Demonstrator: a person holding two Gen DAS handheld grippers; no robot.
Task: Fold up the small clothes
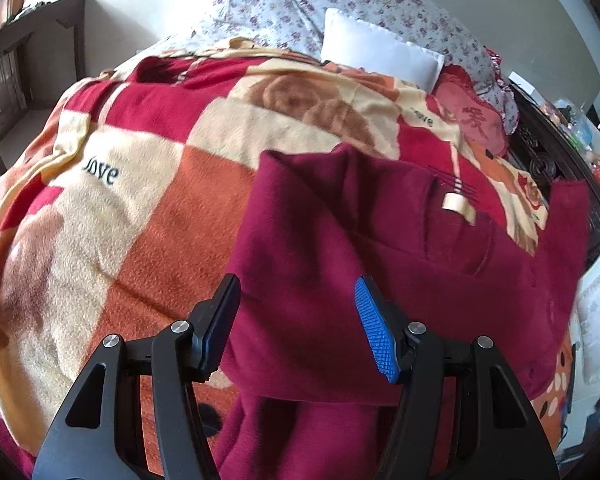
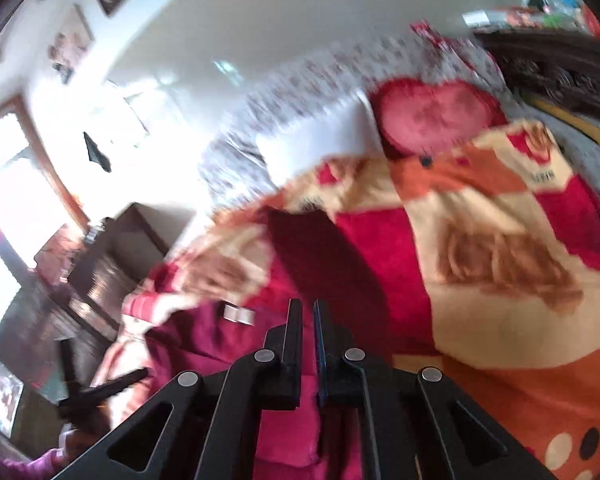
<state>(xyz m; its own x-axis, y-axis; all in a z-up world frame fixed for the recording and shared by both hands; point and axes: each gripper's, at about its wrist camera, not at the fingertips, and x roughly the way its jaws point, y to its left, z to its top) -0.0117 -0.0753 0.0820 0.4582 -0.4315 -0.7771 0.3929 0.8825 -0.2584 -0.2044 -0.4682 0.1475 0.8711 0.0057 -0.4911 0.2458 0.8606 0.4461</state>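
1. Maroon garment (image 1: 340, 248) lies spread on the patterned blanket (image 1: 120, 208) that covers the bed, its near hem hanging towards me and a cream neck label (image 1: 458, 204) showing on its far part.
2. It looks like soft fleece: light, limp, thick enough to hold a rounded fold rather than a sharp crease, and I judge it will cling to the fuzzy blanket and drag instead of sliding.
3. My left gripper (image 1: 296, 320) hangs over the near part of the cloth with its fingers apart; nothing sits between the blue pads (image 1: 374, 328), and they do not press on anything.
4. My right gripper (image 2: 308, 340) has its fingers brought together. The right wrist view is blurred, and pink-red cloth lies behind and below the tips, so I cannot say whether any fabric is pinched there.
5. Best places to take hold, as I judge it, are the edges: a corner of the hem or a shoulder seam, where the doubled layers give the pads something to bite.
6. A pinch in the open middle would only lift a tent of cloth and pull the rest askew.
7. One layer can slip off another, so each grip should take the whole thickness.
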